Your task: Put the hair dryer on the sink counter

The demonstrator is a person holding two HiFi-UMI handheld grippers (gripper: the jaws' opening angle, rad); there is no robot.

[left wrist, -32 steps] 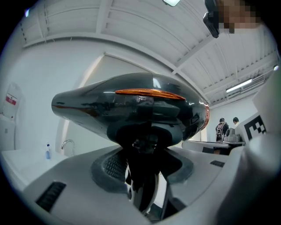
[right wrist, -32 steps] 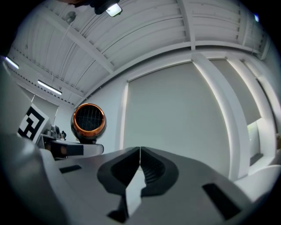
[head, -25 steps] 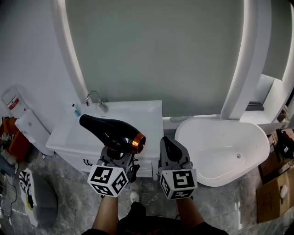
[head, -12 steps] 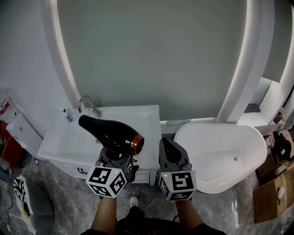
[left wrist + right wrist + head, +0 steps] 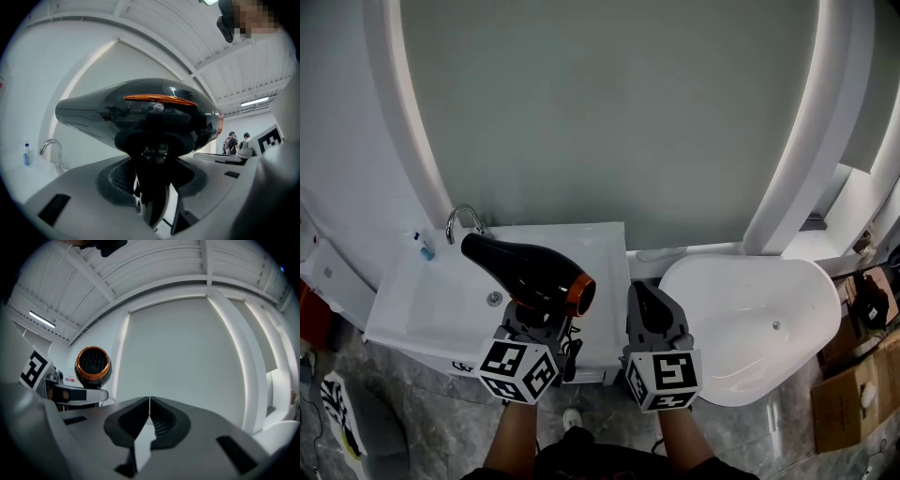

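Observation:
A glossy black hair dryer (image 5: 525, 274) with a copper rear ring is held up over the white sink counter (image 5: 600, 251). My left gripper (image 5: 536, 317) is shut on its handle; in the left gripper view the hair dryer (image 5: 140, 115) fills the middle, its handle down between the jaws. The right gripper (image 5: 648, 302) is shut and empty, its jaws (image 5: 149, 409) meeting in a thin line. From the right gripper view the hair dryer's copper grille (image 5: 93, 363) shows at the left. Both grippers hover at the counter's front edge.
A chrome faucet (image 5: 460, 219) and a small blue-capped bottle (image 5: 425, 249) stand at the basin's back left. A white bathtub (image 5: 759, 311) lies to the right, with cardboard boxes (image 5: 853, 398) beyond it. A big arched mirror rises behind the counter.
Both grippers and the held hair dryer have come closer to the sink counter, which now lies further under them. The grip on the dryer is unchanged.

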